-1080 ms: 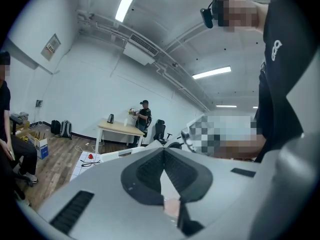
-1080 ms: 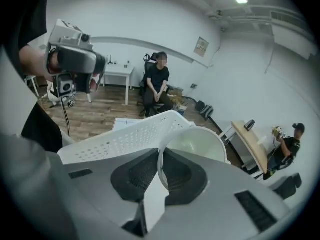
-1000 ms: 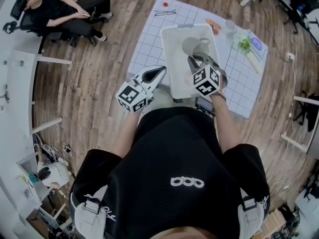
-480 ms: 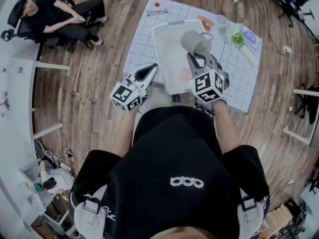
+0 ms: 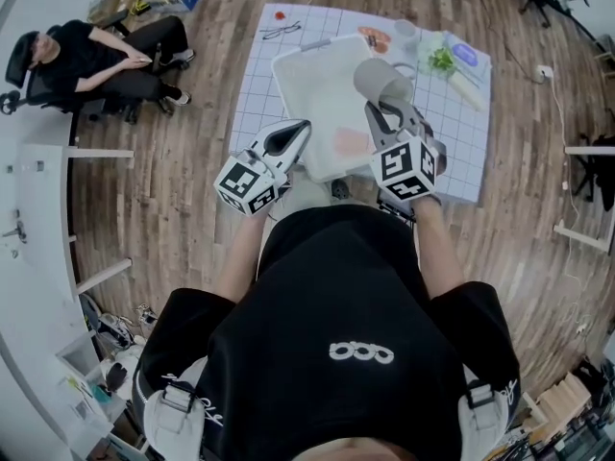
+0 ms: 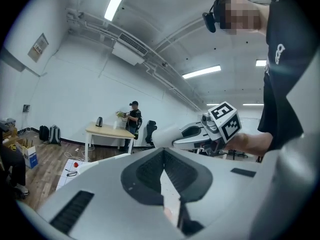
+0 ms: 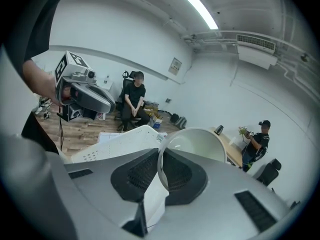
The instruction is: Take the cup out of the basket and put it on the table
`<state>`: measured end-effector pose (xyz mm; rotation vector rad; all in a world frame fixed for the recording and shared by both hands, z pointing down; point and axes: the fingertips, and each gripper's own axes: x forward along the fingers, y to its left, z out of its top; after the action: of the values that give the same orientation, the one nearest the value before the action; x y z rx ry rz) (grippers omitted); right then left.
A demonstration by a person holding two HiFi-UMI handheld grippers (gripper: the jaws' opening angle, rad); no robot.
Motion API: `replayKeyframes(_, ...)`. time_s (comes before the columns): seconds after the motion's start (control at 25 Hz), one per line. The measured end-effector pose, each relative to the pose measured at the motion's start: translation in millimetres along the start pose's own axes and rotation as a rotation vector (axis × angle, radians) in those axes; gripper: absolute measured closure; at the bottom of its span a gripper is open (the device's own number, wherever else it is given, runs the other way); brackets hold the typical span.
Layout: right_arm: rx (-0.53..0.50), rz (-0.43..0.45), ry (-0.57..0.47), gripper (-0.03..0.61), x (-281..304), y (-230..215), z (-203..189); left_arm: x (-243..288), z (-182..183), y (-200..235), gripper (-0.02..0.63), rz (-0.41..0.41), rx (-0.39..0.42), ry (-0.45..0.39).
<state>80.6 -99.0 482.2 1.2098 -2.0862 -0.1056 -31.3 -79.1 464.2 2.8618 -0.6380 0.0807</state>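
Note:
A pale grey cup hangs tilted in the air over the right rim of the white basket. My right gripper is shut on the cup's rim; in the right gripper view the rim is pinched between the jaws of that gripper, with the basket below. My left gripper is shut with nothing in it and hovers at the basket's near left side. In the left gripper view the closed jaws of the left gripper point toward the right gripper and the cup.
The basket stands on a white gridded mat on a low table. At the mat's far edge lie glasses, a plate with red food, a small cup and greens. A person sits at the far left.
The right gripper has carried the cup from over the basket's middle to over its right rim. The left gripper has kept its place by the basket's near left side.

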Motion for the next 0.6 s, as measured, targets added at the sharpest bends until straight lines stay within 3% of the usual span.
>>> replayKeyframes(0.6,0.194,-0.206,0.166,0.535,-75.5,-49.0,-107.1,77.6,12.9,-55.4,0.606,-0.255,0.058,0.026)
